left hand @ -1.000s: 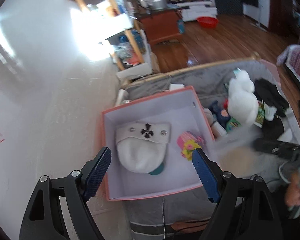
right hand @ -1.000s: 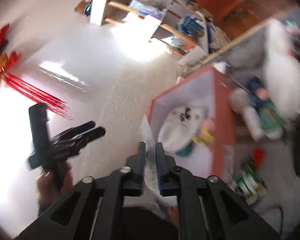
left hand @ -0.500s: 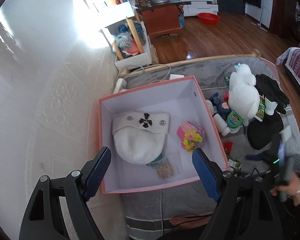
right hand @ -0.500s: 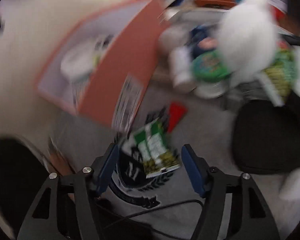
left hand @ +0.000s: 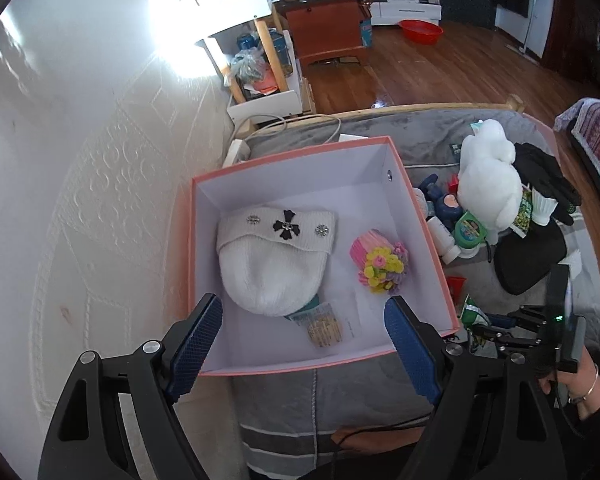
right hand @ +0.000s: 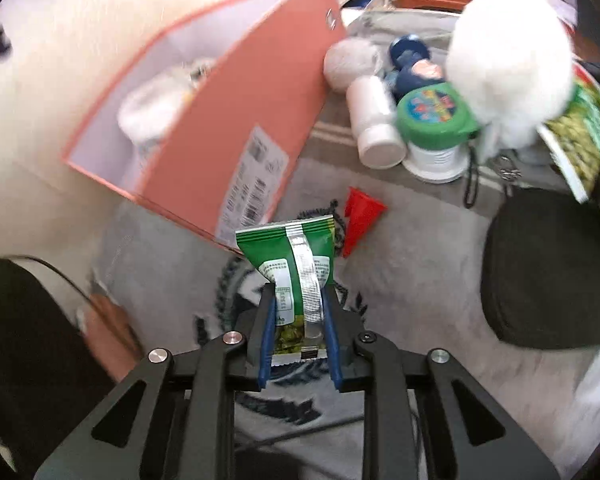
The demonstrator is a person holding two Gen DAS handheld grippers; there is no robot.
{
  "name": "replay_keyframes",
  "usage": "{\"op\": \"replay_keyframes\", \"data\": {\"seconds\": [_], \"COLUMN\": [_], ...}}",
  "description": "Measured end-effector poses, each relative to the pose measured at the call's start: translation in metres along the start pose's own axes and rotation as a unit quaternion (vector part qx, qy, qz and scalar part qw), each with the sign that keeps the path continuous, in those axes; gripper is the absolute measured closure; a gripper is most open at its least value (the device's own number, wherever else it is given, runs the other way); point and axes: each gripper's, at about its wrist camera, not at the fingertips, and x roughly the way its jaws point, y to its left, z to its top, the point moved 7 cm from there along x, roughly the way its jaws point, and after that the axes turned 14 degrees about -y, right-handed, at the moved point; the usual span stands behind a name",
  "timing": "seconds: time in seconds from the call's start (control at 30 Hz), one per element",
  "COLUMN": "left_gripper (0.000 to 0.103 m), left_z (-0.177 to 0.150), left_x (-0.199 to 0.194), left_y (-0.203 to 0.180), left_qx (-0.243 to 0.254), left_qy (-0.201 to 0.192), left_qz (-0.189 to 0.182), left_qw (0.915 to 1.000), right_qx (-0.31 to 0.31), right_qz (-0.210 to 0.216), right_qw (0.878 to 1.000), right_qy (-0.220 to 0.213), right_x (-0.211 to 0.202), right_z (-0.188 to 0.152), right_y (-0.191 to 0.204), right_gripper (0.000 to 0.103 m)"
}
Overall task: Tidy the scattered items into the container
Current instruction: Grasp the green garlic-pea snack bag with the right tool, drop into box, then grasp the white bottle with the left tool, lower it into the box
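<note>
Snack packet gripped, box next

Right gripper (right hand: 298, 322) is closing its jaws on a green foil snack packet (right hand: 296, 264); the blue pads already press both its sides. The packet stands just beside the outer wall of the salmon-pink cardboard box (left hand: 428, 240), on the grey blanket (right hand: 416, 280). Judged from this, the pick-up step is in hand; next the packet needs lifting clear of the rim and carrying over the white interior, where a white knit hat (left hand: 274, 264) already lies. Left gripper (left hand: 300, 340) hovers over the box, fingers spread wide and empty. Half a second ago the right jaws stood wide around the packet; now they pinch it.
</note>
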Motion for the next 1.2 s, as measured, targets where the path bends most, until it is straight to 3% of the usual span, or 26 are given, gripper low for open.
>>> {"op": "replay_keyframes", "data": {"seconds": [0.2, 0.33, 0.47, 0.5, 0.53, 0.57, 0.67, 0.73, 0.87, 0.93, 1.07, 1.2], "left_gripper": [0.02, 0.02, 0.02, 0.02, 0.02, 0.02, 0.02, 0.02, 0.02, 0.02, 0.02, 0.02], "left_z": [-0.012, -0.016, -0.013, -0.012, -0.011, -0.01, -0.003, 0.004, 0.016, 0.015, 0.005, 0.001], "left_x": [-0.005, -0.009, -0.018, -0.02, -0.021, -0.021, -0.017, -0.009, 0.026, 0.056, 0.118, 0.17], "left_y": [0.011, 0.021, 0.027, 0.029, 0.029, 0.028, 0.013, -0.007, -0.084, -0.127, -0.181, -0.21], "left_qx": [0.002, 0.002, -0.009, -0.013, -0.016, -0.018, -0.016, -0.015, -0.035, -0.052, -0.141, -0.233], "left_qy": [-0.002, 0.0, -0.007, -0.009, -0.01, -0.01, -0.009, -0.006, 0.032, 0.071, 0.146, 0.163], "left_qz": [0.004, 0.013, 0.016, 0.015, 0.015, 0.014, 0.002, -0.017, -0.105, -0.125, -0.124, -0.096], "left_qw": [1.0, 0.9999, 0.9998, 0.9998, 0.9997, 0.9997, 0.9998, 0.9997, 0.9933, 0.9882, 0.9714, 0.9539], "right_qx": [0.057, 0.026, -0.024, -0.03, -0.034, -0.034, -0.019, 0.012, 0.109, 0.162, 0.264, 0.265], "right_qz": [0.045, 0.102, 0.138, 0.132, 0.122, 0.115, 0.12, 0.107, 0.076, 0.066, 0.041, 0.062], "right_qw": [0.994, 0.984, 0.976, 0.976, 0.976, 0.974, 0.967, 0.964, 0.952, 0.941, 0.921, 0.904], "right_qy": [-0.083, -0.146, -0.167, -0.171, -0.179, -0.192, -0.222, -0.243, -0.277, -0.29, -0.285, -0.33], "right_x": [-0.06, -0.095, -0.101, -0.103, -0.107, -0.115, -0.13, -0.146, -0.173, -0.178, -0.184, -0.205], "right_z": [0.041, 0.105, 0.156, 0.165, 0.173, 0.179, 0.179, 0.172, 0.141, 0.118, 0.094, 0.112], "right_y": [0.019, 0.082, 0.156, 0.164, 0.167, 0.165, 0.142, 0.104, 0.004, -0.044, -0.118, -0.129], "right_gripper": [0.083, 0.083, 0.081, 0.072, 0.051, 0.043, 0.041, 0.041, 0.041, 0.041, 0.041, 0.041]}}
